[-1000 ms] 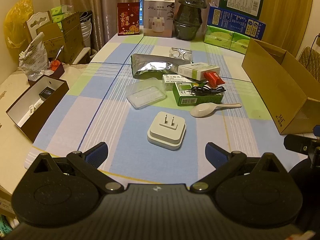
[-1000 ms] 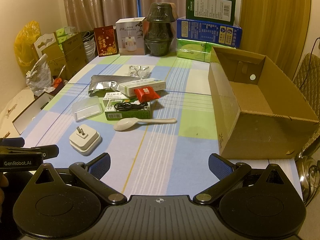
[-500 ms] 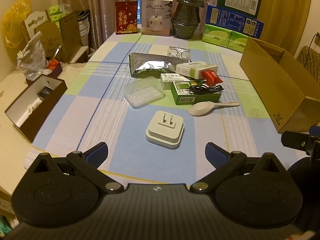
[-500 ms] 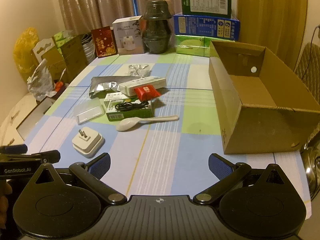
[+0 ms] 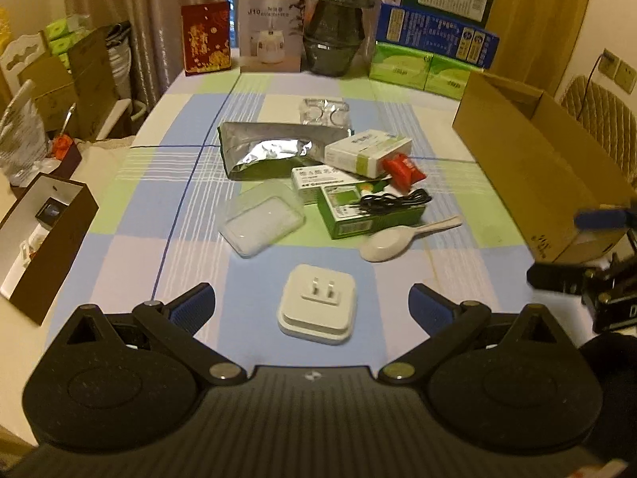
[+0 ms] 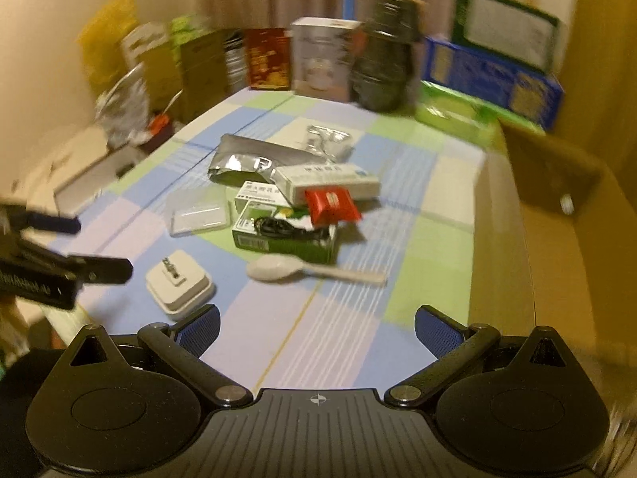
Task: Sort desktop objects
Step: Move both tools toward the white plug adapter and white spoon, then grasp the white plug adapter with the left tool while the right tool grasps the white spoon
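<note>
Both the left gripper (image 5: 310, 302) and the right gripper (image 6: 316, 328) hover with jaws apart, empty, near the square white plastic plug adapter (image 5: 317, 303); the white ceramic spoon (image 6: 302, 270) lies just beyond that adapter.

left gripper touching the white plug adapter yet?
Apart. Left wrist view: the white plug adapter sits centred between the open left gripper fingers, with bare tablecloth on both sides.

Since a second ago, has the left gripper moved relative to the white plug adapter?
Yes. The left gripper has advanced toward the white plug adapter, which now sits between its open fingers.
</note>
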Available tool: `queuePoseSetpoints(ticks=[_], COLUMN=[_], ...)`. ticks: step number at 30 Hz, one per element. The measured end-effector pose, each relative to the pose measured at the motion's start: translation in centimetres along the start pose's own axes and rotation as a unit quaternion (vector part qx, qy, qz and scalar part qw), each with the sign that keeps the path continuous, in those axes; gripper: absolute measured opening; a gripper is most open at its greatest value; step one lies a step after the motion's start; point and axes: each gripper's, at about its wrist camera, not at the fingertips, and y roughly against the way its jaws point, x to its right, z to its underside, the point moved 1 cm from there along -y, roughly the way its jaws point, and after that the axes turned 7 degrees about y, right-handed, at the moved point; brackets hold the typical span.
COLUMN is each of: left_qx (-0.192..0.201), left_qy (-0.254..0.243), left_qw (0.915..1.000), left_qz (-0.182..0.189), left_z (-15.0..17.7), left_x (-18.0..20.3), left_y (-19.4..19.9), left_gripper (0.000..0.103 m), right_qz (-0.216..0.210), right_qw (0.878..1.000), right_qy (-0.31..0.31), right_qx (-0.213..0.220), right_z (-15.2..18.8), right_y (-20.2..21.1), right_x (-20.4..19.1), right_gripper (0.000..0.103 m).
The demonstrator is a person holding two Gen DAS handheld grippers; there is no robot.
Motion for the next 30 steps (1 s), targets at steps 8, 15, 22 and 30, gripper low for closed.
queuePoseSetpoints(ticks=[8,15,22,30], left_qx=[-0.047,-0.078,-0.075,-0.06], left_qy=[-0.054,-0.094,-0.094,-0.112], left_qw=[0.9972,0.9916,0.9913,0.9904], left_qz=[0.021,0.043,0.053,0.054], left_z=[0.3,0.9,0.5,-0.1], left_x=[-1.0,-0.1,-0.9,-0.8], left_y=[-5.8,-10.1,-11.4,-12.0], left_gripper=[0.098,0.083,0.061,0.061], right_qz=[-0.014,-0.037,-0.053,-0.066], right_qw=[0.993,0.979,0.96,0.95], right_qy=[0.118,0.19,0.264,0.301], right_qx=[-0.029,-0.063,-0.075,-0.057], right_z=[-0.5,-0.5,-0.8,-1.1], right_y=[-6.8,-11.5,-15.2,-16.5], right_x=[0.5,0.0,-0.4,-0.8], right_gripper=[0.081,0.051,0.035,0.015])
